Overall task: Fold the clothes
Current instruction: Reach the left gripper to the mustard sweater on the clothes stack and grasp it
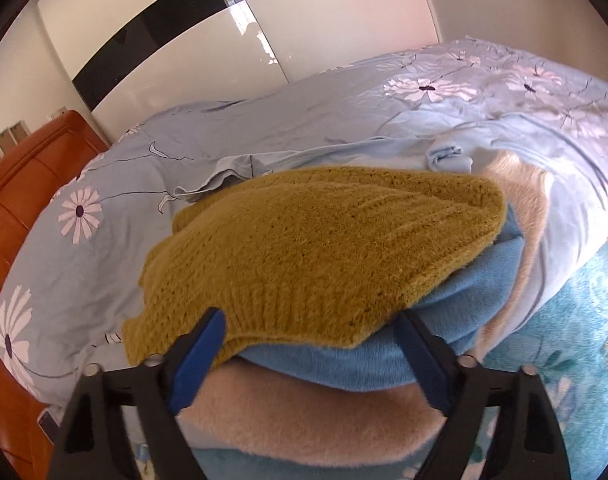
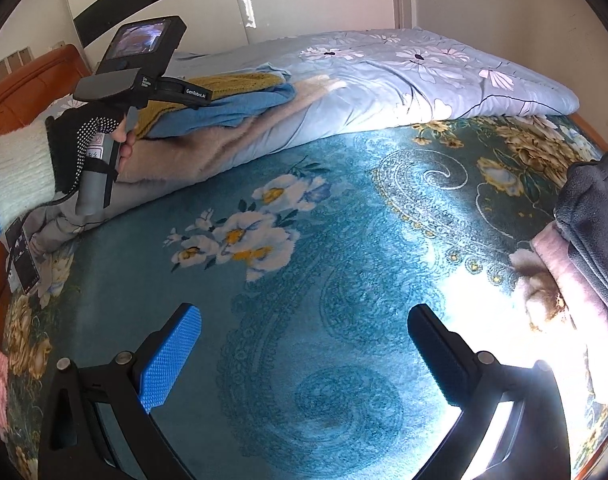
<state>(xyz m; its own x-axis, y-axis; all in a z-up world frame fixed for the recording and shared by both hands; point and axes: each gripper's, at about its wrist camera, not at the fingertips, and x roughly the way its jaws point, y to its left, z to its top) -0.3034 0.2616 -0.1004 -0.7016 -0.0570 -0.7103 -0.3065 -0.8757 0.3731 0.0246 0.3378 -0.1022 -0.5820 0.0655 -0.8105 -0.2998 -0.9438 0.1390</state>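
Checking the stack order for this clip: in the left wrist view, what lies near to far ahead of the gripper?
Beige fleece blanket → light blue fleece garment → mustard-yellow knitted sweater → pale blue daisy-print duvet → glossy white wardrobe doors.

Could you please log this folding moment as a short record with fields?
surface: teal floral bedspread
stack top: mustard knit sweater, folded
stack middle: blue fleece garment
stack bottom: beige plush garment
stack rests against: light blue daisy-print duvet
left gripper: open, fingers either side of the sweater's ribbed hem
right gripper: open, empty, over the bedspread
unfolded pile: dark grey fleece garment at the right edge
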